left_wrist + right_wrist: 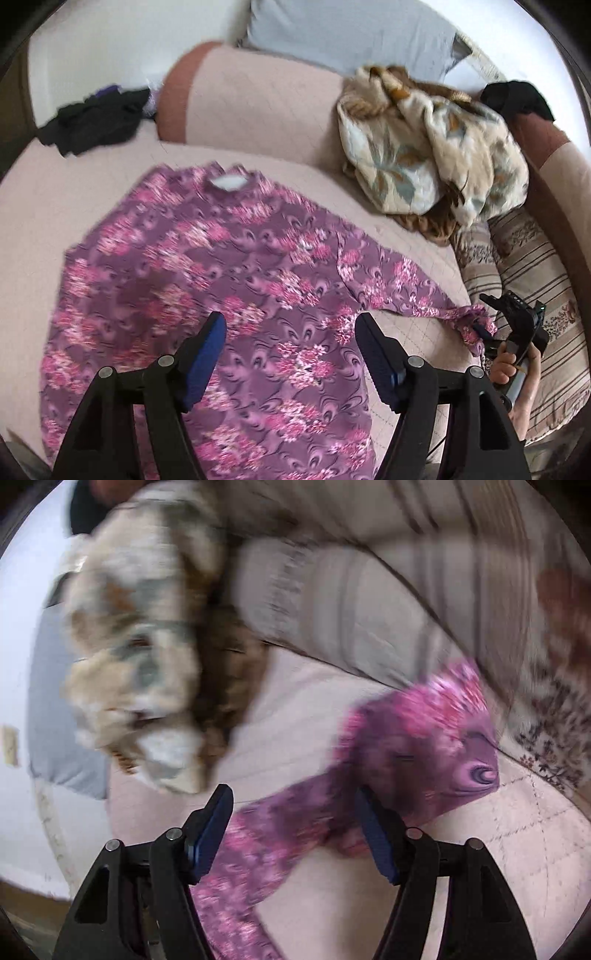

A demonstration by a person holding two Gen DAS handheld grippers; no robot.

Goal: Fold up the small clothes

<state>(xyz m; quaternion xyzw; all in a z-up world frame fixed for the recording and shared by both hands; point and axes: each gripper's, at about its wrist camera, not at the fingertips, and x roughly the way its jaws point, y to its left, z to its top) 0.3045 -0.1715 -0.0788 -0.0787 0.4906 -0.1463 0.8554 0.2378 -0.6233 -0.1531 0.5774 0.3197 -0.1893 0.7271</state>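
The left gripper (pixel 290 332) has its jaws spread wide, blue ribbed pads on black plastic arms, nothing between them; it hangs over the body of the purple top (pixel 207 280). That top is a thin, soft fabric printed with pink flower clusters and dark swirls, lying mostly flat on the pale pink quilted bed cover (pixel 40 206), its neck opening toward 12 o'clock.

Its sleeve (pixel 399 284) runs out toward 3 o'clock, where the cuff is bunched at the right gripper (pixel 484 328). In the right wrist view the right gripper's (pixel 293 821) jaws also stand wide apart, the blurred sleeve (pixel 417 746) crossing the gap from 7 to 1 o'clock; it lies against the right-hand pad, but whether it is caught there cannot be told.

At 1 o'clock from the left gripper sits a crumpled fleecy blanket (pixel 436 158) with a beige and grey-green leaf print. Beside it at 3 o'clock lies a striped cushion (pixel 535 266). A grey-blue pillow (pixel 347 33) rests at 12 o'clock, and a heap of black clothing (pixel 92 118) at 10 o'clock.
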